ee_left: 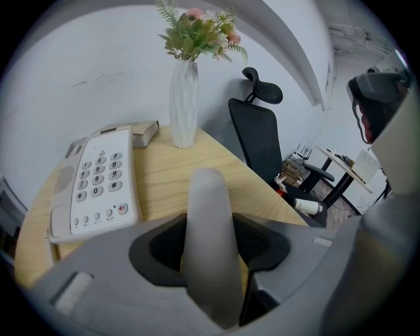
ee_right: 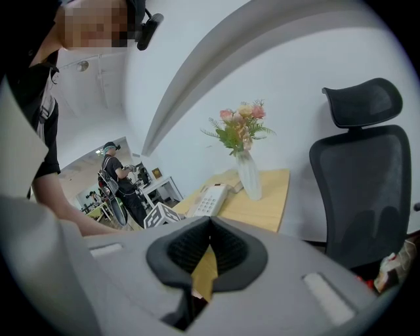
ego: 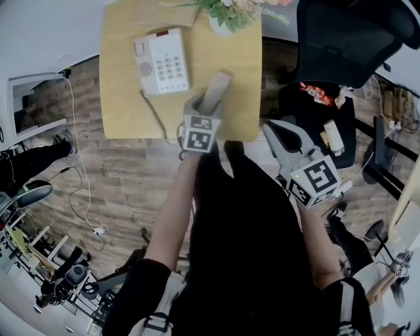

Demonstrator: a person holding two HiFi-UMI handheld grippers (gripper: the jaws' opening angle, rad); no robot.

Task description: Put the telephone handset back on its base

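The white telephone base with its keypad lies on the round wooden table; the left gripper view has the base at the left. My left gripper is shut on the grey-white handset, which stands up between the jaws over the table's front right part, to the right of the base. A cord runs from the base toward the handset. My right gripper hangs off the table's right front edge, shut with nothing in it.
A white vase of flowers and a book stand at the back of the table. A black office chair is to the right, with a bottle on a seat near it. Cables lie on the floor at the left.
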